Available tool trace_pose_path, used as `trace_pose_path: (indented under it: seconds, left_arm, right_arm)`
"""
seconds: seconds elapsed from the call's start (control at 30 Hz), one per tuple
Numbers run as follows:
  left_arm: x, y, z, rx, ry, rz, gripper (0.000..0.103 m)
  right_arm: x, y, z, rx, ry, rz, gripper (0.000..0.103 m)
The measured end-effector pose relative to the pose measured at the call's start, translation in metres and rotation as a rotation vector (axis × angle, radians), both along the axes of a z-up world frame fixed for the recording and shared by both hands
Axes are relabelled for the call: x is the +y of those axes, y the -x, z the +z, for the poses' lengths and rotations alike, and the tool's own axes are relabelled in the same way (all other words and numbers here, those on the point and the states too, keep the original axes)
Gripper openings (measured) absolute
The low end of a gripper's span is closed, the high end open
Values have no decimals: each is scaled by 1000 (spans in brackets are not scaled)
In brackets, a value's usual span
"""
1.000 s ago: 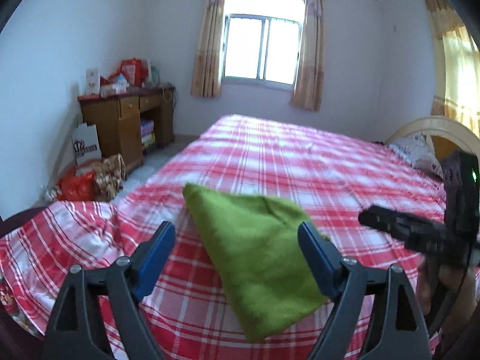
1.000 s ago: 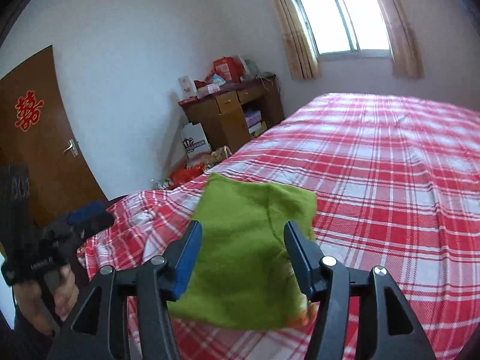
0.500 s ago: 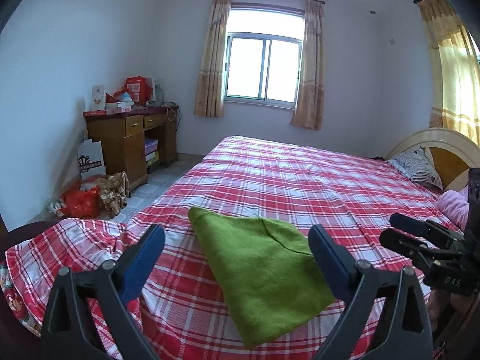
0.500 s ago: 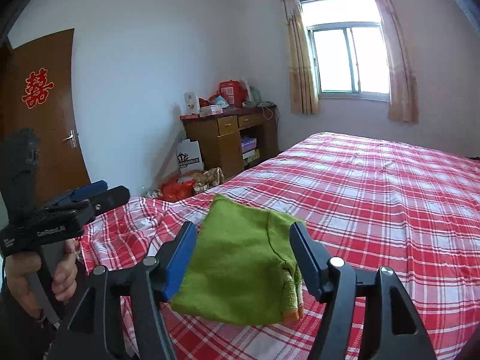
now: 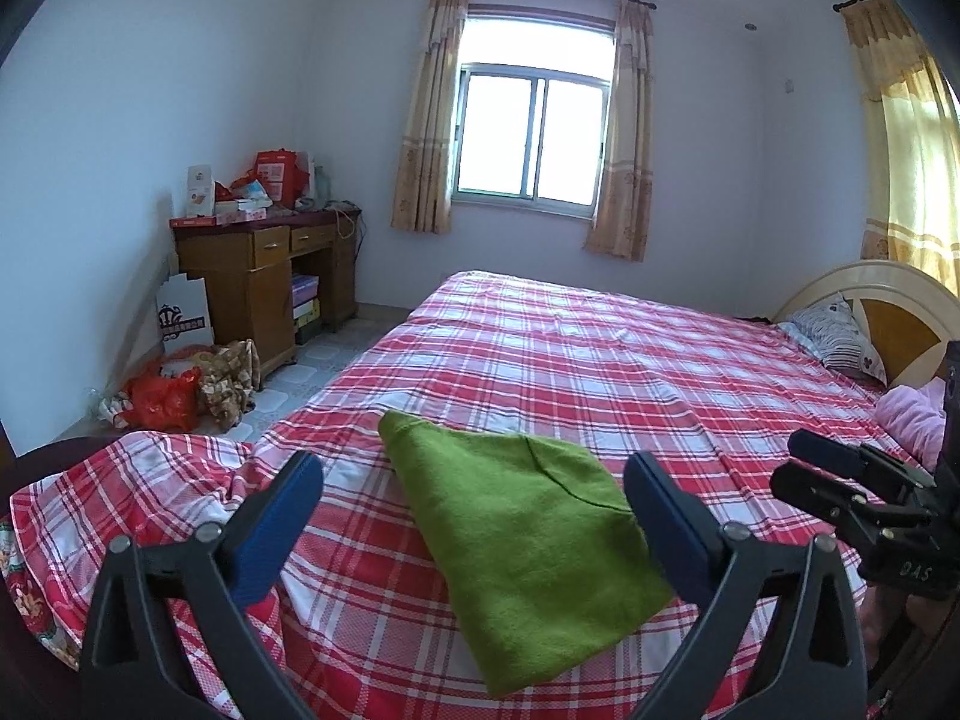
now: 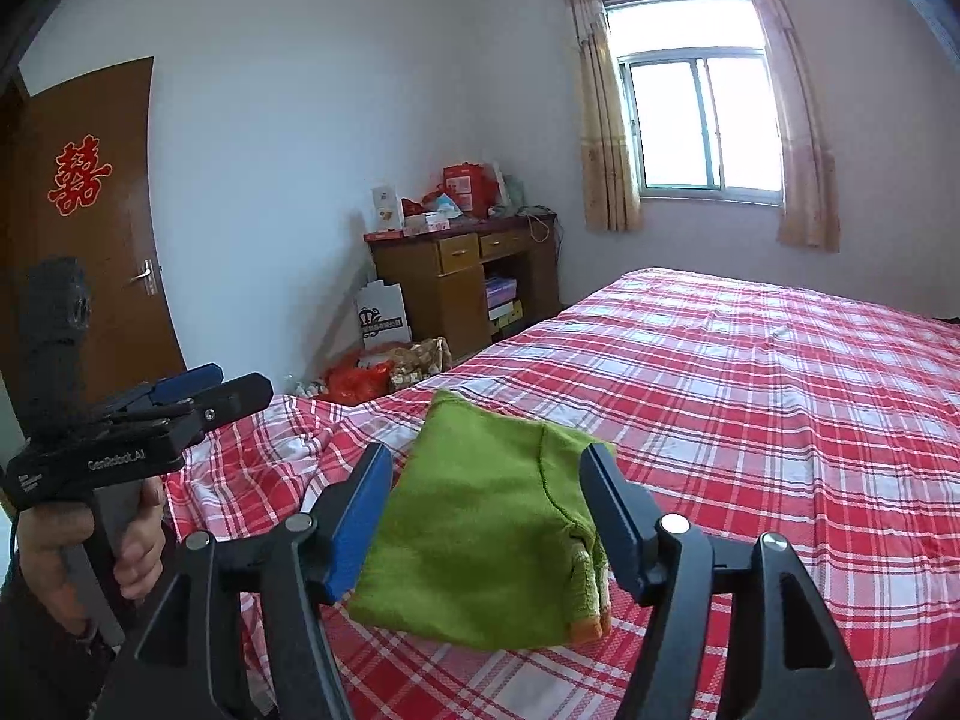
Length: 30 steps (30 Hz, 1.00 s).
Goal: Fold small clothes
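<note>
Green folded garment [image 5: 528, 546] flat on bed [image 5: 600, 360], left gripper [image 5: 474, 516] just spread wide, right gripper [image 6: 486, 516] just widened, both empty

Red-and-white plaid bedsheet [image 5: 540, 360] spread flat across the bed, rumpled at the near left corner. Wooden desk [image 5: 264, 276] against the left wall, piled with red gift boxes [image 5: 276, 171]. White paper bag [image 5: 183, 318] leaning beside it, red plastic bag [image 5: 165, 399] on the tiled floor. Window [image 5: 534, 138] flanked by 2 beige curtains [image 5: 429, 114]. Striped pillow [image 5: 840, 339] by the curved headboard [image 5: 888, 300], pink cloth [image 5: 915, 420] nearby. Brown door [image 6: 90, 210] bearing a red paper character [image 6: 78, 174].
</note>
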<state>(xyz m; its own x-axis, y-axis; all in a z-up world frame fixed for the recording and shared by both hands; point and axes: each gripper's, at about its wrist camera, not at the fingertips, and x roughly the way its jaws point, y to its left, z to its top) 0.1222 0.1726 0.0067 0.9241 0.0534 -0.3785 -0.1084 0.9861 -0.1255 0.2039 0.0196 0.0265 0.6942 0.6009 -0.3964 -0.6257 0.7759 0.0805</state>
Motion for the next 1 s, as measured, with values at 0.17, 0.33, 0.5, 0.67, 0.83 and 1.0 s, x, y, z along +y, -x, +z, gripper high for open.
trace_pose_path:
  seconds: [0.17,0.33,0.5,0.67,0.83,1.0]
  left_arm:
    - [-1,0,0,1,1,2,102]
    - [-2,-1,-1,8,3,1,102]
    - [-3,-2,0,17,7,2,103]
    - [-3,-5,-2,35,15,-12,103]
    - [-3,-4,-2,29,14,7,103]
    - [0,-5,-3,35,21,14,103]
  right_arm:
    - [0,3,1,-8,0,4,66]
    - [1,5,0,-5,1,7,66]
    - [1,6,-1,-4,-1,8,66]
    - [-1,9,-1,-12,-5,7,66]
    - [-5,12,1,-30,-17,-1,66]
    - [-8,13,2,-34,-25,-4,67]
